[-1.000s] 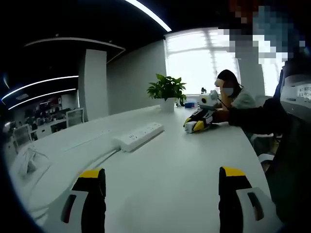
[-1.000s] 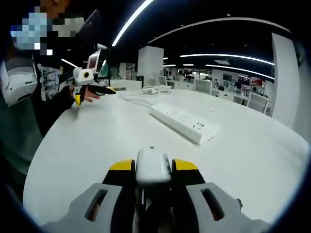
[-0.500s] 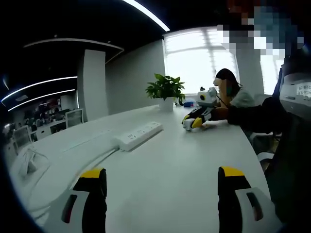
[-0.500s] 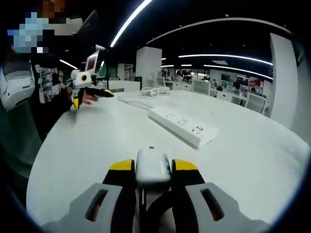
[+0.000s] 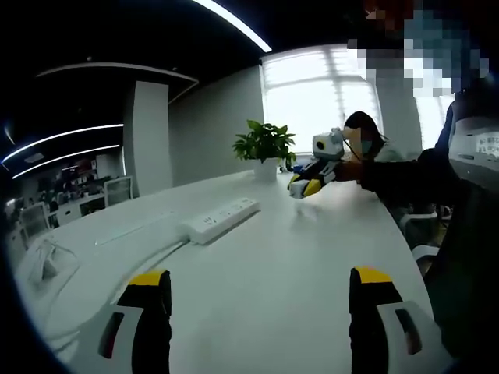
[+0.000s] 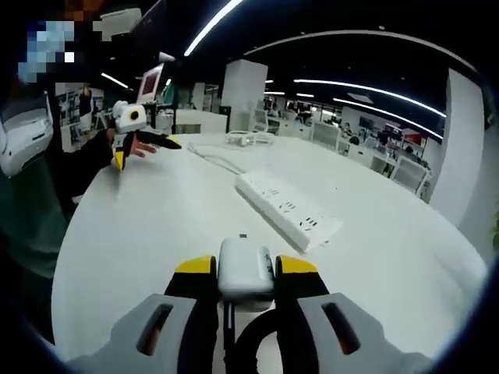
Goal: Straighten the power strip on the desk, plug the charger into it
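A white power strip (image 5: 221,218) lies slanted on the white desk (image 5: 273,273); in the right gripper view the power strip (image 6: 287,211) sits ahead and to the right. My right gripper (image 6: 245,269) is shut on a white charger (image 6: 245,269), held above the desk short of the strip. In the left gripper view the right gripper (image 5: 306,184) hovers over the far desk. My left gripper (image 5: 257,284) is open with nothing between its yellow-tipped jaws, low over the near desk. The left gripper (image 6: 142,143) appears far left in the right gripper view.
A potted green plant (image 5: 266,143) stands at the desk's far end. The strip's white cable (image 5: 140,257) runs toward the near left, and a coiled white cable (image 6: 246,140) lies at the far side. A person (image 5: 370,144) sits beyond the desk by the window.
My right gripper has lifted off the desk with the charger and now looks down more on the strip. My left gripper has stayed put.
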`<state>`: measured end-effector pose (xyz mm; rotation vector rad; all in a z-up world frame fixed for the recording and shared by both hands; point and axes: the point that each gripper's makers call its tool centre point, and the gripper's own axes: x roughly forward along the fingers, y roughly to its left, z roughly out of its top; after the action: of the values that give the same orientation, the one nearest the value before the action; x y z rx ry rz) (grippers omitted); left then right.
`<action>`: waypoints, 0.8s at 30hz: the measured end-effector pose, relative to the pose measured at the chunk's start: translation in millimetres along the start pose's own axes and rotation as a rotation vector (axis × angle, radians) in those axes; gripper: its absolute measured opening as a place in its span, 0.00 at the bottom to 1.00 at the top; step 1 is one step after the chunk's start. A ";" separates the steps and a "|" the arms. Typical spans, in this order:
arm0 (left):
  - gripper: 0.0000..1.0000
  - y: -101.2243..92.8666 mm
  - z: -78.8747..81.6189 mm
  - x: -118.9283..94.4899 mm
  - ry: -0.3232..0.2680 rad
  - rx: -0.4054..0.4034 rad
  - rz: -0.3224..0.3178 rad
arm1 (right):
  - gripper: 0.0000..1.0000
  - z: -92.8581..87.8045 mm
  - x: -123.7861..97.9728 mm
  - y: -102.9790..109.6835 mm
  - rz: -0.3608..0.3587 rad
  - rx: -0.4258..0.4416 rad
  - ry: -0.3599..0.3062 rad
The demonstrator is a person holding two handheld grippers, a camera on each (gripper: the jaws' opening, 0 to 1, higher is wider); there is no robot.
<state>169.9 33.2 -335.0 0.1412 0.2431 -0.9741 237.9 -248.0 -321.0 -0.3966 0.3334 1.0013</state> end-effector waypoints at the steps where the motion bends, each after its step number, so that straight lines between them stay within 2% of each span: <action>1: 0.96 0.0 0.0 -0.1 0.000 0.000 -0.001 | 0.24 3.2 -1.1 -1.9 -0.015 -0.013 -0.005; 14: 0.97 1.2 -0.1 1.2 -0.011 -0.005 -0.005 | 0.24 21.2 -3.4 -9.3 -0.018 -0.103 0.090; 24: 0.97 3.2 0.2 2.8 -0.011 0.001 -0.003 | 0.24 28.3 1.7 -15.0 -0.016 -0.157 0.158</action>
<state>174.1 32.6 -335.5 0.1363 0.2323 -0.9775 254.2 -240.7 -294.4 -0.6217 0.3941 0.9863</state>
